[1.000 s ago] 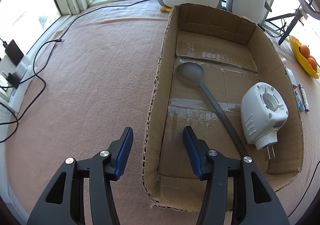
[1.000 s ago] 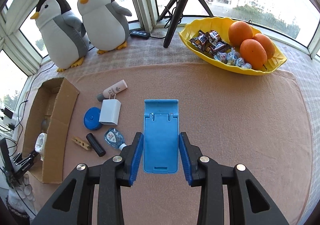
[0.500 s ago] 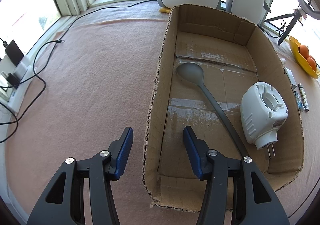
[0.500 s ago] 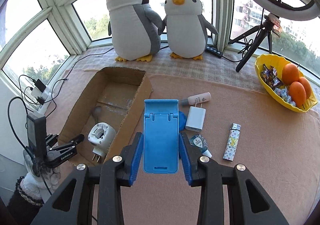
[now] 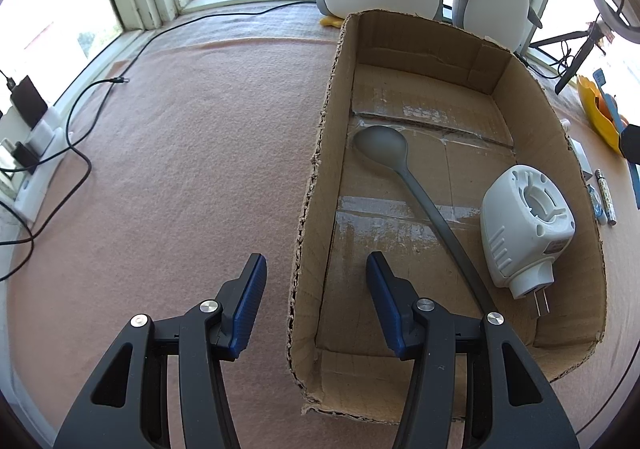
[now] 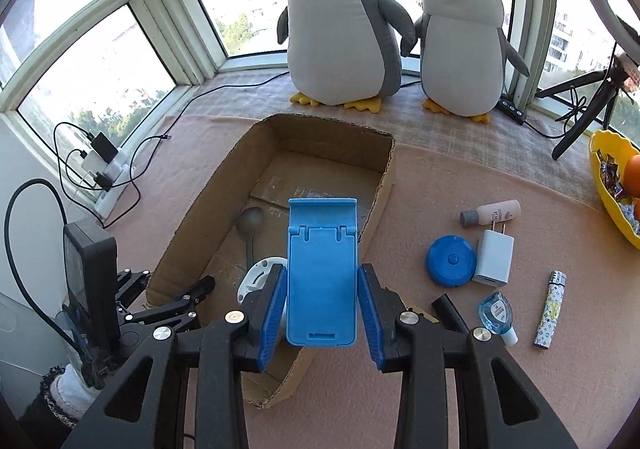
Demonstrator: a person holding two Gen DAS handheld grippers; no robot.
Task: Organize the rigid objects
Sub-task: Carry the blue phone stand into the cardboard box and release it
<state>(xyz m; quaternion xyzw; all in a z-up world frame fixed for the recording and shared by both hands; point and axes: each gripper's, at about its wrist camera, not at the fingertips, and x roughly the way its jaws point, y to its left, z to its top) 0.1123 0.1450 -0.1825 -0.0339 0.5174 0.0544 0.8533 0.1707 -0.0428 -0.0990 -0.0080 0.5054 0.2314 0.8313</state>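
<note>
Right gripper (image 6: 322, 313) fingers hold blue phone stand (image 6: 322, 273) above cardboard box (image 6: 224, 185). Left gripper (image 5: 316, 305) fingers wide, straddling its wall. Next: lower, release beside spoon (image 5: 404, 173).

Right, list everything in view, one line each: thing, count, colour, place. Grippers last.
cardboard box: 1, brown, on the pink cloth
spoon: 1, grey, in the box
plug-in device: 1, white, in the box
phone stand: 1, blue, held over the box
plush penguins: 2, grey-white, by the window
round case: 1, blue, right of the box
charger: 1, white, beside the case
small bottle: 1, pink, behind the charger
lighter: 1, patterned, far right
dropper bottle: 1, clear blue, near the lighter
bowl: 1, yellow, right edge
left gripper: open, astride the box's wall
right gripper: shut on the stand
</note>
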